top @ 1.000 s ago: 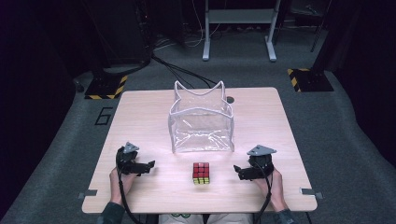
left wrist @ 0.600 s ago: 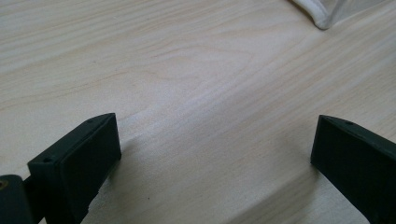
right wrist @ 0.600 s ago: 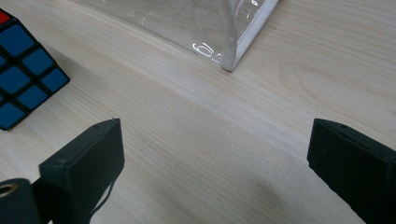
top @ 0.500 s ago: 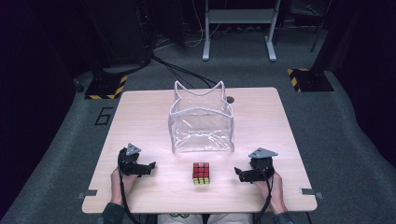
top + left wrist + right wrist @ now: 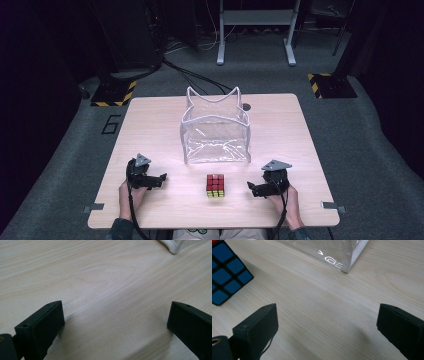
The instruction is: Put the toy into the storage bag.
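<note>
A Rubik's cube (image 5: 215,185) sits on the wooden table (image 5: 280,130) near its front edge, red face up; its blue face (image 5: 225,272) fills the top left of the right gripper view. Behind it stands a clear plastic bag (image 5: 215,129) with white trim, top open. My left gripper (image 5: 161,179) rests left of the cube, open, with bare wood between its jaws (image 5: 113,322). My right gripper (image 5: 251,188) lies right of the cube, open too (image 5: 325,327), the bag's lower corner (image 5: 347,263) just ahead of it.
A small dark hole (image 5: 245,106) marks the table behind the bag. Grey carpet surrounds the table, with cables (image 5: 190,75), a metal frame (image 5: 255,30) and yellow-black striped feet (image 5: 112,95) beyond the far edge.
Both grippers have settled slightly lower toward the table's front edge. The cube and bag have not moved.
</note>
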